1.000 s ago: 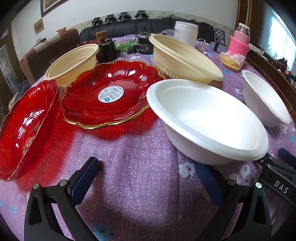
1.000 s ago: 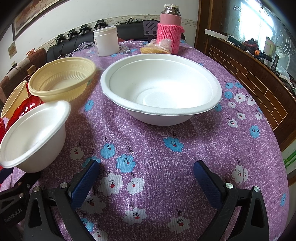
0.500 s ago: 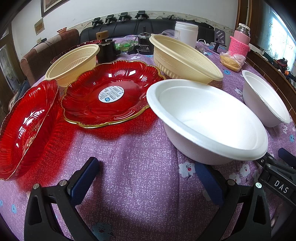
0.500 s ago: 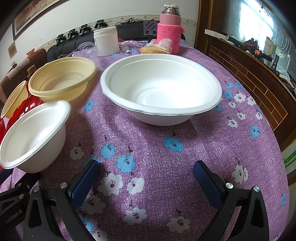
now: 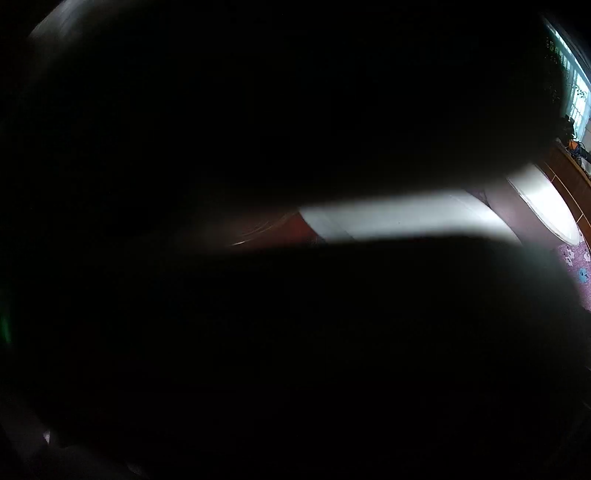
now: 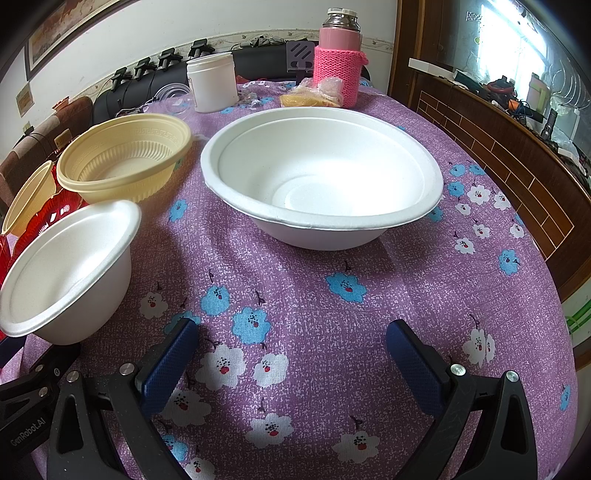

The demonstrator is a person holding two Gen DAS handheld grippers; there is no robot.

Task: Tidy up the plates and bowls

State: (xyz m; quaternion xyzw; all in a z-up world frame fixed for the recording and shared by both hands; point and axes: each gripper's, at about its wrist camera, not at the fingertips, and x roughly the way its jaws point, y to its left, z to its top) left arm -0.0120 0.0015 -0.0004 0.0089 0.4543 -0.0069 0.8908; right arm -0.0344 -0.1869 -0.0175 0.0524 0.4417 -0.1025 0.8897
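On tablecloth [image 6: 295, 295], lg white bowl [image 6: 321, 177] & sm white bowl [image 6: 66, 273] empty.

White wall [image 6: 110, 55], wooden cabinet [image 6: 517, 177], bright window [image 6: 517, 33].

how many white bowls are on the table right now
2 white bowls: a large one mid-table ahead of the open right gripper, and a smaller one at its near left. The left wrist camera is mostly blacked out, so others may be hidden.

Left wrist view blocked dark; right overlooks tablecloth [image 6: 303, 295]
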